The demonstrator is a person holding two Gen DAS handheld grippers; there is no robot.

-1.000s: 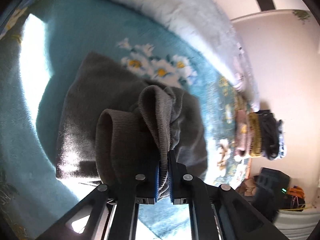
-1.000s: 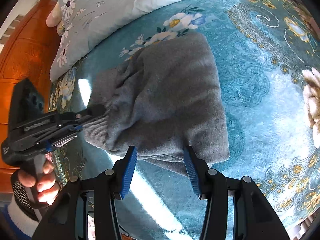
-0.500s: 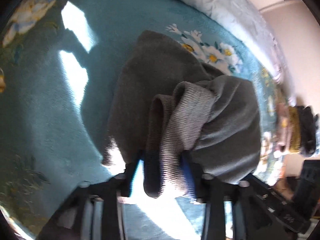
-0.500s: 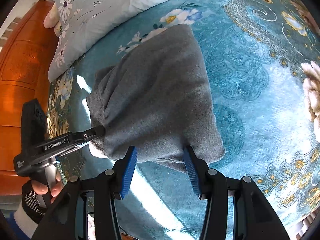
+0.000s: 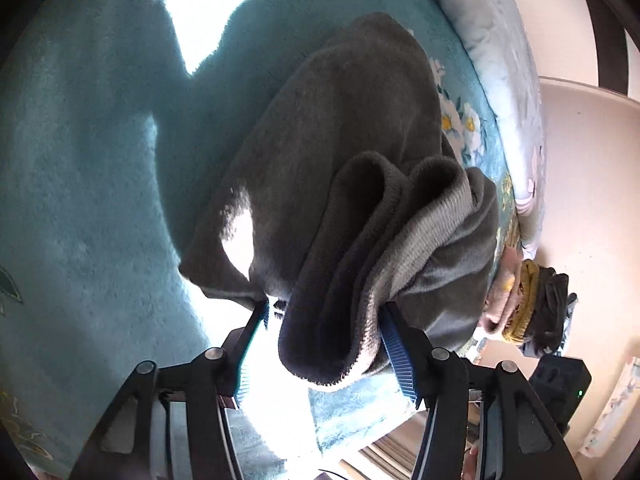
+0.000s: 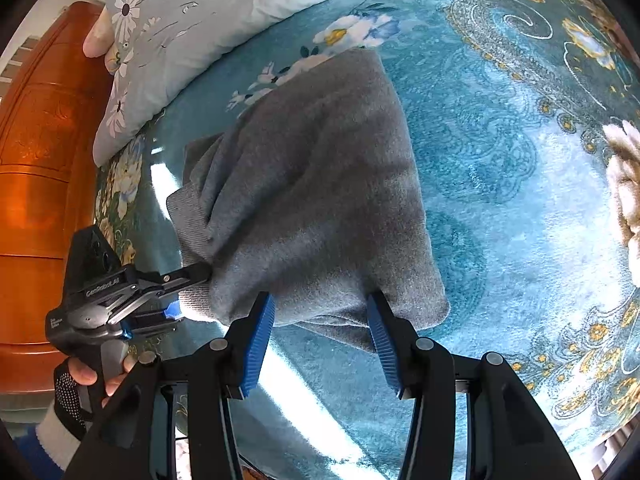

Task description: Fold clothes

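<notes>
A grey sweatshirt (image 5: pixel 340 140) lies folded on the teal floral blanket (image 5: pixel 80 160). Its ribbed hem (image 5: pixel 420 240) hangs bunched between the fingers of my left gripper (image 5: pixel 326 312), whose jaws are opening; the left pad stands clear of the cloth. From the right wrist view, the same sweatshirt (image 6: pixel 312 180) lies flat, and the left gripper (image 6: pixel 188 292) sits at its ribbed left corner (image 6: pixel 188 232). My right gripper (image 6: pixel 320 312) stands open over the sweatshirt's near edge, with flat, unbunched cloth between the fingertips.
A pale quilt (image 6: pixel 180 40) with daisies lies along the far side of the bed, beside an orange wooden headboard (image 6: pixel 36 160). A stack of folded clothes (image 5: pixel 524 304) sits at the bed's end. A gloved hand (image 6: pixel 80 376) holds the left gripper.
The left gripper was shut on the ribbed hem; it has come down toward the bed, rolled, and its jaws have parted. The hem has sunk onto the sweatshirt. The right gripper kept still.
</notes>
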